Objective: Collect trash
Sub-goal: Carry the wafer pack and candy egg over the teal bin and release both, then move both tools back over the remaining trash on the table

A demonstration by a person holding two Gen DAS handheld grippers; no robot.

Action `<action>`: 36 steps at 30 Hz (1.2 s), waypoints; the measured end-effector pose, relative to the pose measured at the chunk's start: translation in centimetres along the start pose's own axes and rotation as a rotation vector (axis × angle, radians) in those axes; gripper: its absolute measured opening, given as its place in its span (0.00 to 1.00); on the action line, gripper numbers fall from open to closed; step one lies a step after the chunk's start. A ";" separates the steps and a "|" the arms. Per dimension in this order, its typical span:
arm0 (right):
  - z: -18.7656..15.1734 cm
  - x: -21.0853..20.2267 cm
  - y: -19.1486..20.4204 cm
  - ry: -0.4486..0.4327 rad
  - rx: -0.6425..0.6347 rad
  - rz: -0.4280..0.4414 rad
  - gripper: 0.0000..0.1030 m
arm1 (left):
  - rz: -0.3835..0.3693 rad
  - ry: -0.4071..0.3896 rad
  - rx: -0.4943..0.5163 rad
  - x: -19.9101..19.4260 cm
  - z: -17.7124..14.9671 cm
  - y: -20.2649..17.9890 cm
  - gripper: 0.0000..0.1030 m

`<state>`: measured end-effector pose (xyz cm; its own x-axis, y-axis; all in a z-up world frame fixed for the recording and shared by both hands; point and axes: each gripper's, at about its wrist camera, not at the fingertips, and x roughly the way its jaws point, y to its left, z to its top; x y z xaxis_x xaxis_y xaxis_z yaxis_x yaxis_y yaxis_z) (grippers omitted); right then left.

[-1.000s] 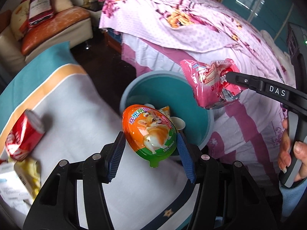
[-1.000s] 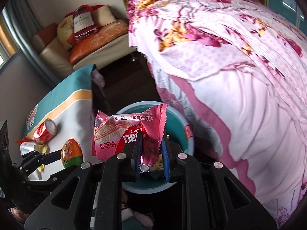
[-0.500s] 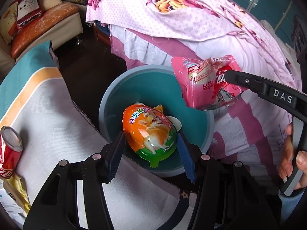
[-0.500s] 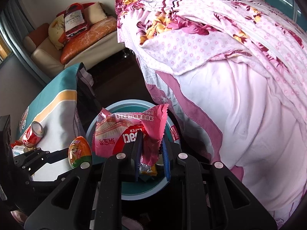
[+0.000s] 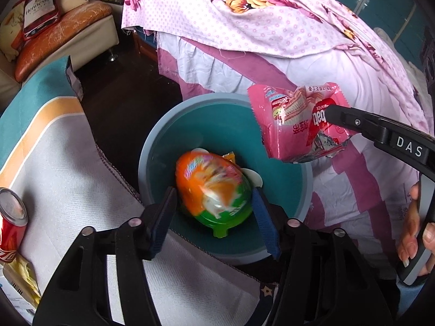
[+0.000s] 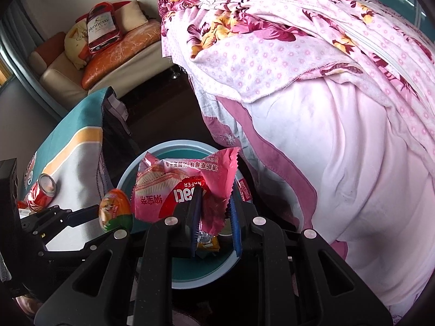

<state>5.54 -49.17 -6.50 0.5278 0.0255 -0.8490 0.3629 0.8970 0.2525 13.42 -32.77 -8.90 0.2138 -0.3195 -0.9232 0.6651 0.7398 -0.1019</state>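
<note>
A teal bin (image 5: 152, 146) stands on the floor between the table and the bed. My left gripper (image 5: 214, 193) hangs over it with its jaws opening. The orange and green egg-shaped pack (image 5: 212, 187) sits blurred between the blue pads, with a small gap on each side. Above the bin's right rim, my right gripper (image 6: 214, 193) is shut on a pink wafer packet (image 6: 174, 187), also visible as the pink packet (image 5: 293, 125) in the left wrist view. A paper cup and a yellow wrapper lie in the bin (image 6: 168, 146).
A red cola can (image 5: 11, 217) lies on the table's white cloth (image 5: 68, 176), with a yellow wrapper (image 5: 21, 277) and a box near it. The flowered pink quilt of the bed (image 5: 272, 27) hangs close behind the bin. A sofa (image 5: 68, 32) stands at the back left.
My left gripper moved from above the table edge to over the bin. Its jaws have widened and the egg pack now blurs between them. The right gripper kept the pink packet nearly still.
</note>
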 end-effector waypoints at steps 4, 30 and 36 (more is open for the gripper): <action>0.2 0.1 0.4 0.001 -0.009 0.004 0.18 | 0.030 -0.018 -0.007 -0.3 0.0 0.3 0.79; -0.6 2.4 4.8 0.119 -0.114 -0.001 0.44 | 0.028 -0.056 -0.169 -3.8 -3.1 5.6 0.92; -0.5 1.4 5.9 0.106 -0.125 -0.004 0.66 | 0.029 -0.059 -0.194 -4.6 -4.2 6.8 0.92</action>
<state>8.03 -43.58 -6.44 0.4399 0.0628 -0.8958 0.2626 0.9449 0.1952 13.94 -23.78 -6.92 0.2764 -0.3260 -0.9041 0.5088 0.8477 -0.1501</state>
